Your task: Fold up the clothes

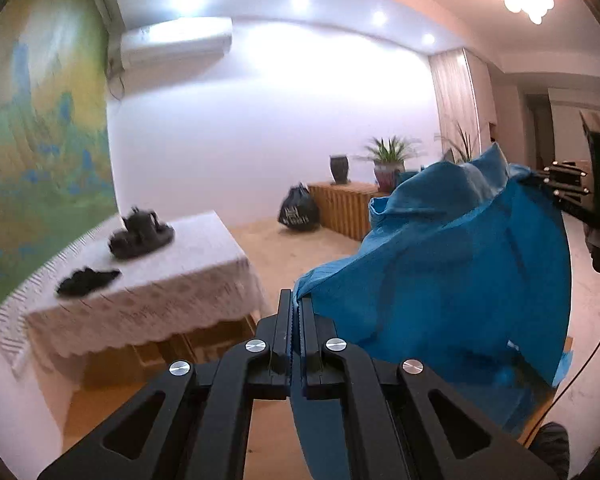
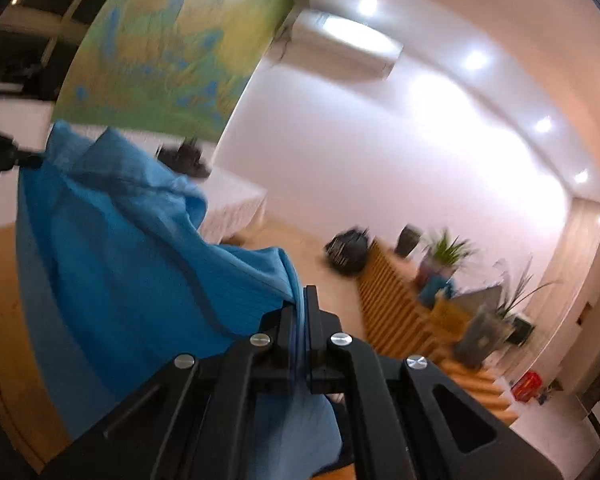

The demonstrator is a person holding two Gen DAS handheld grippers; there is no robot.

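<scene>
From the left wrist, the left gripper (image 1: 296,304) points nearly level, its jaws pinching an edge of the one blue garment (image 1: 452,264), which hangs in the air to the right of the cloth-covered table (image 1: 160,292). Only this view shows the flat dark item (image 1: 87,281) on the table, in front of the dark tea set (image 1: 140,232), and the right gripper (image 1: 556,184) seen from outside, clamped on the garment's far corner. From the right wrist, the right gripper (image 2: 300,312) pinches another edge, the garment (image 2: 132,248) spreading in front of the table (image 2: 236,204). Two potted plants, one vase and one black bag stand well beyond the table; only here a red object (image 2: 526,386) shows on the floor
</scene>
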